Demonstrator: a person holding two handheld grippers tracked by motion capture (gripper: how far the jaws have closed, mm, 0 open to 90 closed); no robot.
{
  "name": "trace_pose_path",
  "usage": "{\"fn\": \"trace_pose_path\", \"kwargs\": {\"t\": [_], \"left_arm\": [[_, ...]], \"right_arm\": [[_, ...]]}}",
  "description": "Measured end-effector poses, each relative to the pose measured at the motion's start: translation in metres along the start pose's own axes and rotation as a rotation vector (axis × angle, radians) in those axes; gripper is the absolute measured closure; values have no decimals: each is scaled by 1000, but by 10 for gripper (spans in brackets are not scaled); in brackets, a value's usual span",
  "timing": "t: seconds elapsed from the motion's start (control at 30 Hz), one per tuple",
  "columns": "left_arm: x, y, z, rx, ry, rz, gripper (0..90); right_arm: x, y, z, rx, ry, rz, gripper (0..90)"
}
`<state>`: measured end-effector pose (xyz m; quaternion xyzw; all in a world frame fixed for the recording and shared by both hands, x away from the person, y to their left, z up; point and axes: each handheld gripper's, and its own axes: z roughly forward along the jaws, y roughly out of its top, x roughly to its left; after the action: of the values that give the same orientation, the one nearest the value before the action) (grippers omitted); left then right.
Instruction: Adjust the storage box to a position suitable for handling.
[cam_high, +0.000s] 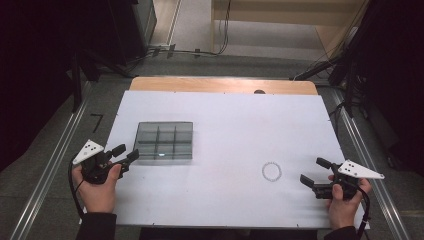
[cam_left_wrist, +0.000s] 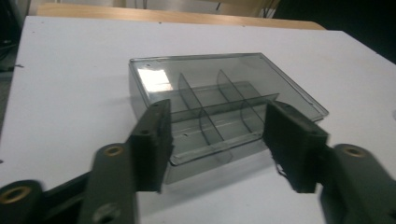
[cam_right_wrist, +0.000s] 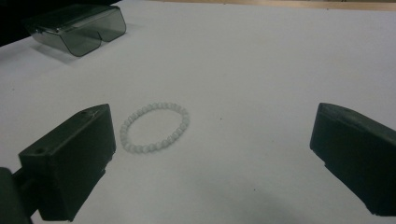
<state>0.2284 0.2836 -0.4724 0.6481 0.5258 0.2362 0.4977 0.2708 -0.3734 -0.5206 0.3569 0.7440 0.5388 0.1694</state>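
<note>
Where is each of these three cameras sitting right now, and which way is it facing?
High view: above the person's side of the white table, looking forward and down; both hands, the left gripper and the right gripper show.
Left gripper view: rides the left gripper, facing the smoky clear compartment box between its open black jaws.
Right gripper view: rides the right gripper, facing the white bead bracelet between its wide-open jaws.
Shared: both gripper views take in the compartment box; all three show the table.

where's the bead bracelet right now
The bracelet lies flat on the white table toward its right side in the high view, just ahead of the open right tongs and well apart from the clear box.
</note>
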Motion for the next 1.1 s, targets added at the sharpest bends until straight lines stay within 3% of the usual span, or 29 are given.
{"fn": "trace_pose_path", "kwargs": {"t": [0.27, 0.5, 0.9, 1.1], "left_arm": [[9, 25, 11, 54, -16, 3, 722], [19, 41, 21, 105, -50, 0, 876], [37, 59, 41, 177, -47, -42, 900], [44, 67, 53, 216, -17, -19, 900]], "right_arm": [[0, 0, 0, 1, 0, -3, 0], [0, 0, 1, 2, 0, -6, 0], [0, 0, 1, 6, 2, -7, 0], [0, 0, 1, 2, 4, -5, 0]]}}
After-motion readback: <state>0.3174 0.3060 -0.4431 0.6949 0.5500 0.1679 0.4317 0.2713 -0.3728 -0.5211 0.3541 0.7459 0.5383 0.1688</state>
